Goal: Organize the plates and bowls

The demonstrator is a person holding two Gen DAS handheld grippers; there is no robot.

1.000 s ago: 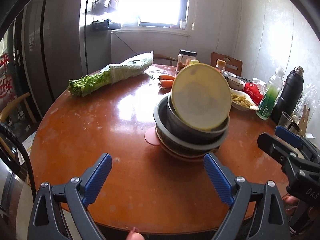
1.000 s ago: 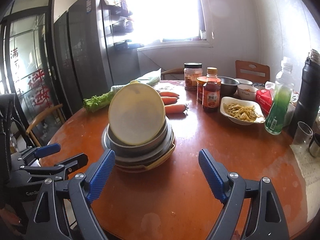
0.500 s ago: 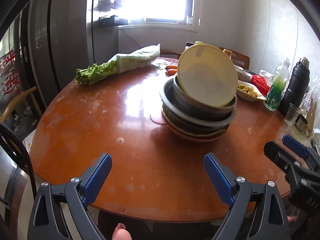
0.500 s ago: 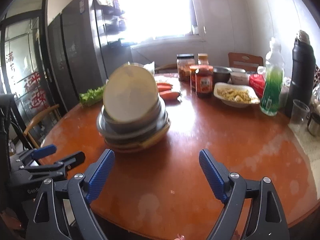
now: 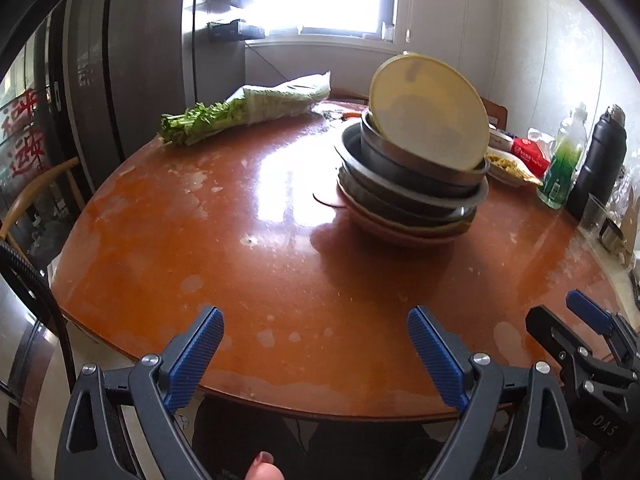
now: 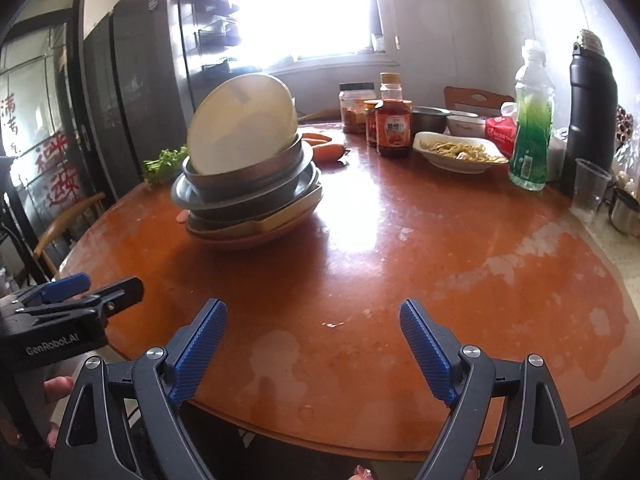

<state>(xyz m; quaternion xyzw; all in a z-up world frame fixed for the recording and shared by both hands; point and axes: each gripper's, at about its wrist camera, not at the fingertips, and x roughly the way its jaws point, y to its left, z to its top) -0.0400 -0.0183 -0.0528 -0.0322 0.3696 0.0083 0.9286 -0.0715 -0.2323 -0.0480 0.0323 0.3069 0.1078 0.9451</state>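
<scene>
You have pulled both the left hand-held gripper point(image 5: 316, 354) and the right hand-held gripper point(image 6: 312, 346) back and down to the tabletop point(image 5: 248, 248) edge, jaws wide apart and empty, leaving the stack of plates and bowls point(image 5: 416, 184) mid-table, apparently finished.

One stack point(image 5: 412, 200) of plates and bowls stands on the round brown table point(image 5: 248, 248), right of centre in the left view, far left in the right view. Bottom: pink plate point(image 6: 248, 242), then yellow dish point(image 6: 280, 220). Above: nested grey metal bowls point(image 6: 248, 184). Top: pale yellow plate point(image 5: 430, 114) tilted steeply on edge inside the top bowl, face toward the near side.
</scene>
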